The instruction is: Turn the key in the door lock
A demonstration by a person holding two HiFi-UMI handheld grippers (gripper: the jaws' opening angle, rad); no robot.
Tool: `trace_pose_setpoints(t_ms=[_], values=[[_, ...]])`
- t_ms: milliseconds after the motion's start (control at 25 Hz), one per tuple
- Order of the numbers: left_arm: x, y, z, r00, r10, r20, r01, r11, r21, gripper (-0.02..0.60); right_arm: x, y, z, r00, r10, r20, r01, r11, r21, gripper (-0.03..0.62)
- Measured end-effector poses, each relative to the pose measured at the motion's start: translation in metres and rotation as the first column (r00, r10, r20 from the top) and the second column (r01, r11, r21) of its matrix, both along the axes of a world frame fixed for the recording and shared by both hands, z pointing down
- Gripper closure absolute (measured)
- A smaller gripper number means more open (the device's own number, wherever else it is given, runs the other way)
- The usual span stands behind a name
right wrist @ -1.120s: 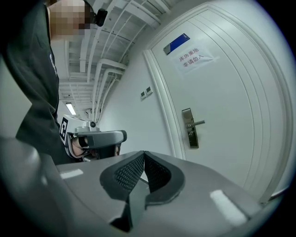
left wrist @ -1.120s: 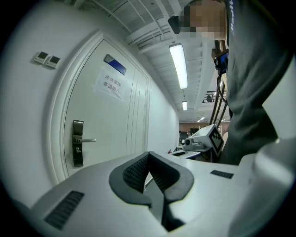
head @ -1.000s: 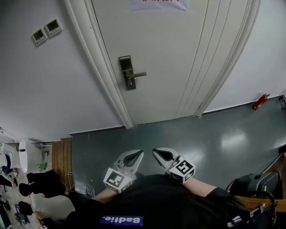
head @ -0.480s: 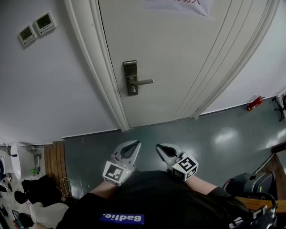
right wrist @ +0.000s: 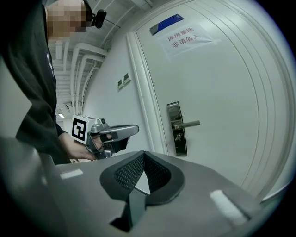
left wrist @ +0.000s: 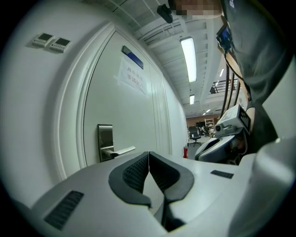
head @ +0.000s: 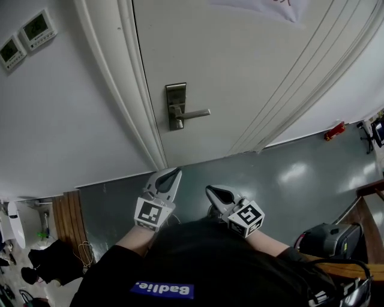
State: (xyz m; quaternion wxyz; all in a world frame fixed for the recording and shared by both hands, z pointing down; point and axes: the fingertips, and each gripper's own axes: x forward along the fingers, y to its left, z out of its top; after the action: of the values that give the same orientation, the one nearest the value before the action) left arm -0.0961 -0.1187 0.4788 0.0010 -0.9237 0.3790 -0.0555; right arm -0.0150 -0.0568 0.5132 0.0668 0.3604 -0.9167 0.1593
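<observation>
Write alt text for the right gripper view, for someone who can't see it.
The right gripper, jaws shut and empty, points toward a white door with a steel lock plate and lever handle. The left gripper, also shut, shows at left, short of the door.

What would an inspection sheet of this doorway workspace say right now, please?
Surface: glossy grey floor in front of the door.
Job's things: lock plate with lever handle; a small key seems to sit below the handle.
Clutter: red thing by the wall; dark bag at right.
Grippers: left gripper and right gripper both shut, empty, short of the door.
Cables: thin cord on the floor, lower left.
Surroundings: two wall panels; paper notice on the door.
</observation>
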Motion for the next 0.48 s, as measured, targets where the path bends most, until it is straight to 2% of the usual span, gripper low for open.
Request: trace_pose_setpoints(t_ms=[240,480], values=[[0.01,-0.05,0.017,0.982,-0.093,0.162,0.09,0.996,0.028,0.575,0.015,-0.027,-0.001,0.999,-0.041,0.002,0.041,0.999,0.004,0.591],[0.025,-0.091,0.032,0.936,-0.151,0.319,0.14,0.989,0.057,0.574,0.044,-0.044,0.0,0.998,-0.056,0.021,0.056,0.998,0.0,0.591]])
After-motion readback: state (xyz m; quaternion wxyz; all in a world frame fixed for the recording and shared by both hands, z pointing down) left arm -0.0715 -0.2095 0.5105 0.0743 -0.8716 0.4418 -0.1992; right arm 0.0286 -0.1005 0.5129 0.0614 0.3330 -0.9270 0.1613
